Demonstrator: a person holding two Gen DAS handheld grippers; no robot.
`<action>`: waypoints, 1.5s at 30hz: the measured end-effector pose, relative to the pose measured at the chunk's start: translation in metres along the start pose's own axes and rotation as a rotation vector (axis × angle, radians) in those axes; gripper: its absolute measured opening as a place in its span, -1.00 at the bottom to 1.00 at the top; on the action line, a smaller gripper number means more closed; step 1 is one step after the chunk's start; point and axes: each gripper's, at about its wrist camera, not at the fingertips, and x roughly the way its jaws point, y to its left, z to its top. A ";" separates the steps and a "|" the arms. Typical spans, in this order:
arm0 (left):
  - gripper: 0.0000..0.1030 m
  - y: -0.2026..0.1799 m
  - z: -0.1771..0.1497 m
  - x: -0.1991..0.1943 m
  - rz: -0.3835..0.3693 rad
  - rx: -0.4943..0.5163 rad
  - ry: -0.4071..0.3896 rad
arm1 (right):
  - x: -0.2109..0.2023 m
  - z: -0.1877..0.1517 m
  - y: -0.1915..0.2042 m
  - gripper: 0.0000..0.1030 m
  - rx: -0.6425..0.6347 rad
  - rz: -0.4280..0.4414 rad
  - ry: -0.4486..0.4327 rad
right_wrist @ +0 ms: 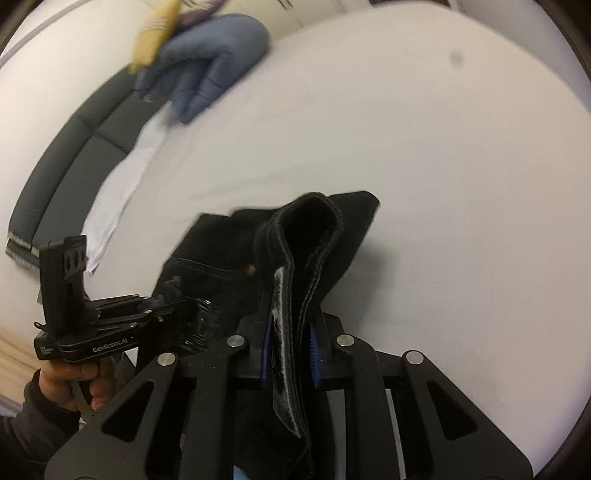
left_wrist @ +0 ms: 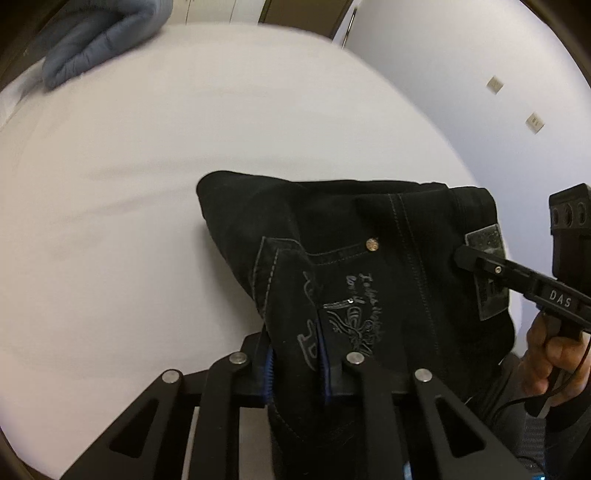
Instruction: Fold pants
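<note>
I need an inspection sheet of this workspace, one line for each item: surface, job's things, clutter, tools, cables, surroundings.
Surface: white sheet over a wide flat top, faint creases.
Job's things: black pants, bunched and held up at the waistband end; rivet, pocket stitching and waist patch visible.
Clutter: blue-gray padded item at the far edge, with a blurred yellow thing beside it.
Tools: left tool shut on the pants at the pocket; right tool shut on the folded waistband.
Cables: dark cable below the right hand.
Surroundings: white wall with two wall plates; dark sofa.
</note>
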 end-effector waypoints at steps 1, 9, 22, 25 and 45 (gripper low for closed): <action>-0.62 -0.001 0.009 -0.004 0.005 0.003 -0.018 | -0.004 0.010 -0.003 -0.71 0.008 0.014 -0.014; -0.60 0.021 0.079 0.050 -0.019 0.006 -0.005 | 0.030 0.077 -0.077 -0.71 0.140 0.027 -0.002; 0.94 0.015 0.048 0.003 0.145 0.021 -0.274 | -0.013 0.020 -0.104 0.11 0.168 -0.101 -0.189; 1.00 -0.023 0.022 -0.072 0.292 0.121 -0.535 | -0.072 0.010 -0.049 0.12 0.034 -0.203 -0.346; 1.00 -0.100 -0.004 -0.188 0.486 0.054 -0.578 | -0.287 -0.049 0.084 1.00 -0.202 -0.528 -0.828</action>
